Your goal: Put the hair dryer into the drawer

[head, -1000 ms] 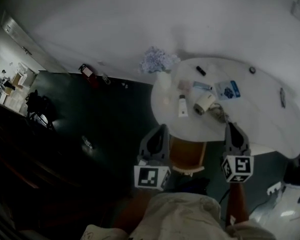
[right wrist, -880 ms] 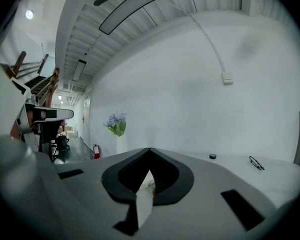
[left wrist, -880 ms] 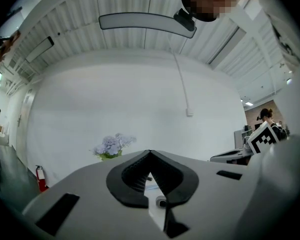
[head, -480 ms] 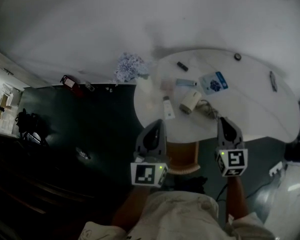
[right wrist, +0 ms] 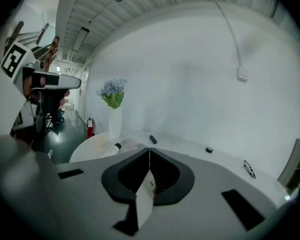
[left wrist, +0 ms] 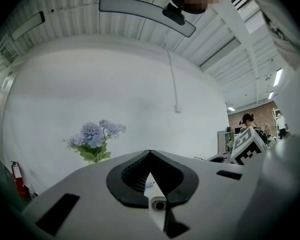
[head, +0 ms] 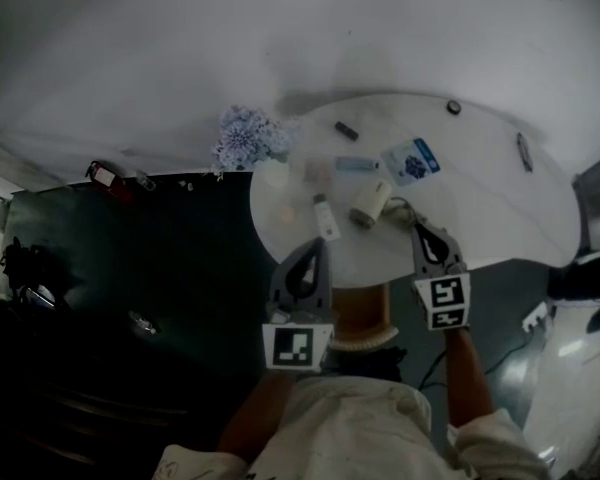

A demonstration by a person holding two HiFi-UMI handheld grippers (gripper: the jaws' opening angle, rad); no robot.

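Cream hair dryer lying untouched on the table, just beyond the left hand-held gripper and right hand-held gripper, both shut and empty; seemingly nothing done, grasping and stowing in the drawer left.

The person wears a pale cream, short-sleeved top. The left gripper and right gripper are grey with black-lined jaws. Each carries a white cube with black square markers.

Dim, soft head view, the floor nearly black; fisheye bending and dark corners throughout.
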